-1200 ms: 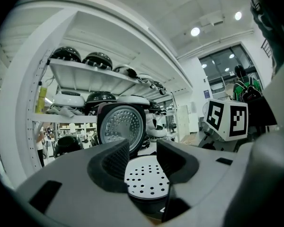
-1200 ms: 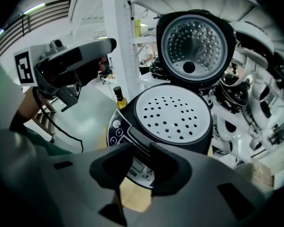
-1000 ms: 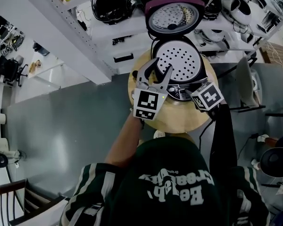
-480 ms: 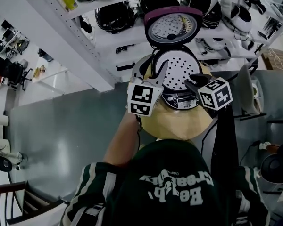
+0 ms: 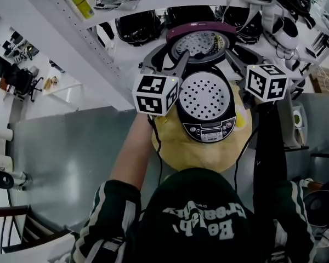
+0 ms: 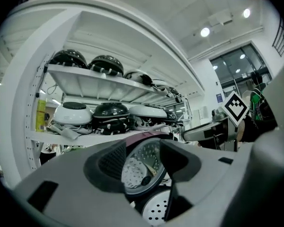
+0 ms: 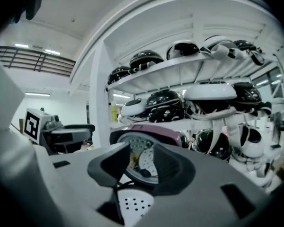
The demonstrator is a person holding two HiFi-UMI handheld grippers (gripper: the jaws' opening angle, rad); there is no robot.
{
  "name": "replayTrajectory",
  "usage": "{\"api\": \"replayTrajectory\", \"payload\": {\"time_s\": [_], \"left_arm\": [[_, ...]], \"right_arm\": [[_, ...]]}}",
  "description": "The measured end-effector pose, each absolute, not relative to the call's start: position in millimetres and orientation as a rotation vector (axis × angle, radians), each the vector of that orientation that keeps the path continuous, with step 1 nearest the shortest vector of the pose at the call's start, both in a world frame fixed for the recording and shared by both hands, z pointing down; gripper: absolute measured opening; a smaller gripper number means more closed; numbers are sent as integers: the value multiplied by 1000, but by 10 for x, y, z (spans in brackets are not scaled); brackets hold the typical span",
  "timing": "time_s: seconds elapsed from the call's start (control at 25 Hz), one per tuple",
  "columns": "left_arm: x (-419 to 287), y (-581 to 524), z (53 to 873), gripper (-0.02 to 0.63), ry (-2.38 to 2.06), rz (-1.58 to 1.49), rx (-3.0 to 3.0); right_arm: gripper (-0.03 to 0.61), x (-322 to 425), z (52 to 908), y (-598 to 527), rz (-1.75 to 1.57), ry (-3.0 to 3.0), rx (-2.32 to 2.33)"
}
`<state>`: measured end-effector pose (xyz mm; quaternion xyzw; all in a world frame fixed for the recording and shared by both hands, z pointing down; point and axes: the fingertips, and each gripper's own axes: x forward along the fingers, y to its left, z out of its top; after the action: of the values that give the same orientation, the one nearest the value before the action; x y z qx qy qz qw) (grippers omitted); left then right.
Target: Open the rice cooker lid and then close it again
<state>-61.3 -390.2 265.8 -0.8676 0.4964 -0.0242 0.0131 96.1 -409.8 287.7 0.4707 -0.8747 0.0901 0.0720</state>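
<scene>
upright lid blocks rear, packed shelf just behind, free rm above perforated tray

Appliance storeroom or test lab: white shelving full of rice cookers.

I see a grey floor under a round wooden table. White shelves hold black and white cookers. Ceiling lights glow near a large window.

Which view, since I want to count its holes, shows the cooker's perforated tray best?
The head view: the whole perforated tray faces the camera from above. The left gripper view and the right gripper view each catch only a sliver of it near the bottom edge.
</scene>
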Motion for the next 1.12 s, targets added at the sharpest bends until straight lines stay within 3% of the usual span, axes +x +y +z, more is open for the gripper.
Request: {"api": "replayTrajectory", "payload": {"time_s": [0.4, 0.56, 0.68, 1.12], "left_arm": [[-638, -4707, 2565, 227, 1691, -85, -2711], [-658, -4955, 2671, 232, 1772, -84, -2766], [-661, -5025, 2690, 228, 1800, -48, -2794], [-627, -4843, 2706, 229, 1784, -74, -2796]], "right_arm": [[172, 1172, 2608, -5027, 229, -2615, 1534], [175, 1137, 2691, -5290, 376, -2624, 1484], [160, 1131, 2732, -5360, 526, -2653, 1457], [163, 1140, 2748, -5167, 525, -2637, 1431]]}}
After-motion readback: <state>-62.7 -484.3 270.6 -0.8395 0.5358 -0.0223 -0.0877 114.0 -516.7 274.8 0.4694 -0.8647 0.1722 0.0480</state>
